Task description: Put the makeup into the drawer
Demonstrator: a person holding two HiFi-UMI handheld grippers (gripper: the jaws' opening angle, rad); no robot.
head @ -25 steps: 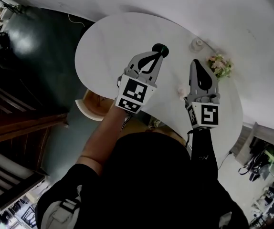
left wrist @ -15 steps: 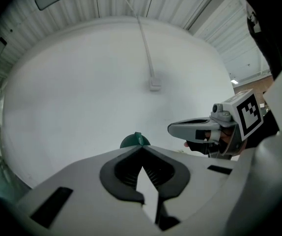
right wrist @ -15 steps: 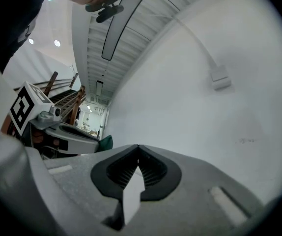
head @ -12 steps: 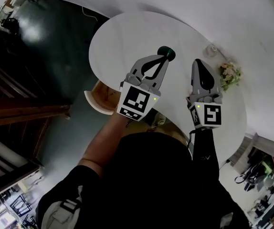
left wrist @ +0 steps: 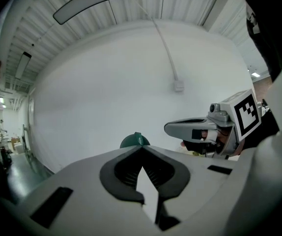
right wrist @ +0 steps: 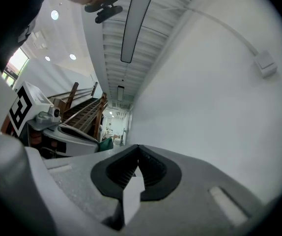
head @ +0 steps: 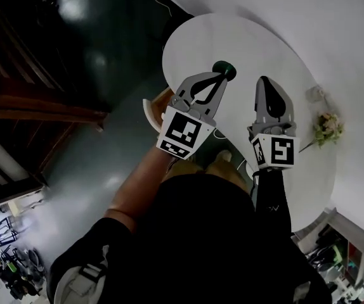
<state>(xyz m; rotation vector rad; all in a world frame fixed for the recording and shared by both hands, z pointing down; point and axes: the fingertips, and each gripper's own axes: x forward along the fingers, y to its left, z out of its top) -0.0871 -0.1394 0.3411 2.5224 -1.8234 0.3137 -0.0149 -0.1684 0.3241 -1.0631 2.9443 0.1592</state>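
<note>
The dark green makeup piece [head: 224, 69] is sitting at the upper middle of the head view, over the white table [head: 258, 43] near its left edge. It is being pinched by the very tips of the left gripper [head: 219, 76], whose jaws are pressing together on it. In the left gripper view it is peeking out as a round green cap [left wrist: 134, 140] just above the point where those tips are meeting [left wrist: 140, 148].

Just to the right, the right gripper [head: 262, 81] is hanging alongside with its jaws closed on each other and nothing between them [right wrist: 138, 146].

Below and left of the makeup, a drawer [head: 155, 109] with a wooden inside and a pale front is standing out from under the table's edge. A small bunch of flowers [head: 329, 126] is lying near the table's right edge, well apart from both grippers. Dark floor [head: 93, 62] is filling the left of the frame.
</note>
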